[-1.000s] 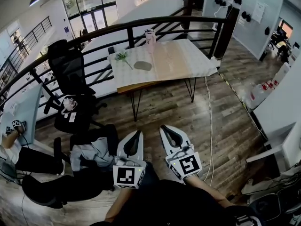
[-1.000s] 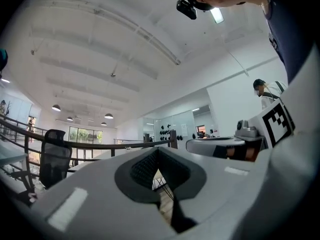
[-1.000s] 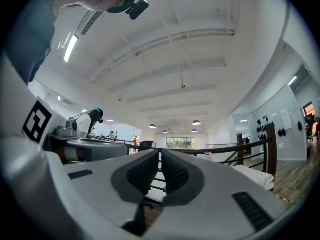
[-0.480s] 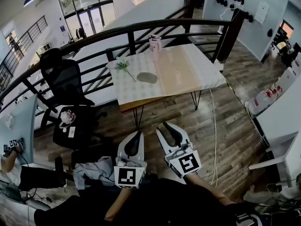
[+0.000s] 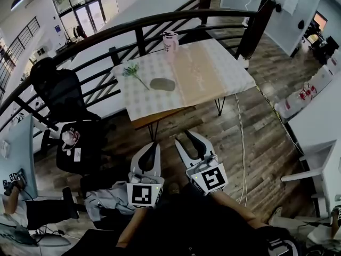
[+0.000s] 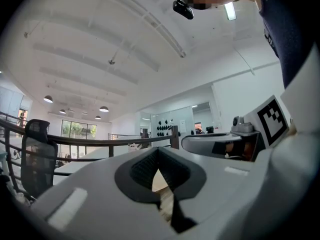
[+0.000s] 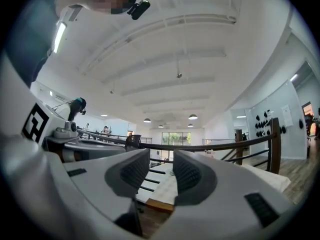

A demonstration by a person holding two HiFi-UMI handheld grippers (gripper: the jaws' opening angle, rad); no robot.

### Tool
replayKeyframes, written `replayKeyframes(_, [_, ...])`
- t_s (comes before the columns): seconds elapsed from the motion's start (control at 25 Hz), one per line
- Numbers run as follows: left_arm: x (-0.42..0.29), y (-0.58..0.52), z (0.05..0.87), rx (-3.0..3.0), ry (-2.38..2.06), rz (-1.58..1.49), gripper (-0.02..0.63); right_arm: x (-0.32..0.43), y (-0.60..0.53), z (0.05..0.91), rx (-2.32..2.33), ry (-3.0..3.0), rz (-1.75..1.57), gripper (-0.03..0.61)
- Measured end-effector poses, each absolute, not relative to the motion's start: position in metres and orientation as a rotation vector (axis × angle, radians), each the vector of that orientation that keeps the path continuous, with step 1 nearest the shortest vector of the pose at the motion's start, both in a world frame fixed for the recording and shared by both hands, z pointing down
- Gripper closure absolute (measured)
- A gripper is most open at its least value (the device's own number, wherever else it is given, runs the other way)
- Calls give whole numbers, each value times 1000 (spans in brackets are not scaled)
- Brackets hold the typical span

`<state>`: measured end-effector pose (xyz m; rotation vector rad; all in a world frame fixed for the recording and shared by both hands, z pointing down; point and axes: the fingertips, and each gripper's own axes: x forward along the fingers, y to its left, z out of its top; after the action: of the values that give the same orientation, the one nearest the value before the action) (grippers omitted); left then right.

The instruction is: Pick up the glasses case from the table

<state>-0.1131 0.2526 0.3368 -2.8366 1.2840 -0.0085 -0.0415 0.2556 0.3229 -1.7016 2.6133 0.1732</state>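
The grey oval glasses case (image 5: 162, 84) lies on the pale table (image 5: 213, 68), left of its middle. Both grippers are held level over the wood floor, well short of the table's near edge. The left gripper (image 5: 155, 144) (image 6: 159, 154) is shut with its tips together and holds nothing. The right gripper (image 5: 185, 137) (image 7: 161, 166) is opening; a clear gap shows between its pads, with nothing in it. Through that gap I see the table's near edge (image 7: 162, 181). I cannot make out the case in either gripper view.
A green sprig (image 5: 130, 70) and a patterned cup (image 5: 170, 40) stand on the table beyond the case. A dark railing (image 5: 160, 28) runs behind it. A black office chair (image 5: 64, 92) stands at the left, a cable (image 5: 240, 137) crosses the floor at the right.
Both grippers and the head camera have come nearer to the table, which now looks larger. The right gripper's jaws have parted; the left stays shut.
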Motion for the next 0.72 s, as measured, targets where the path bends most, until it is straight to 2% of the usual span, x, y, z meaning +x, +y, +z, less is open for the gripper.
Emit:
replayKeyframes(0.36, [-108,229,348,-2855,1295,-6,604,-39,225,333,-1689,2630,126,466])
replayKeyframes(0.72, [-82,159,342,-2811,1376,-3,604,-13,148,335,-1612,2667,122,456])
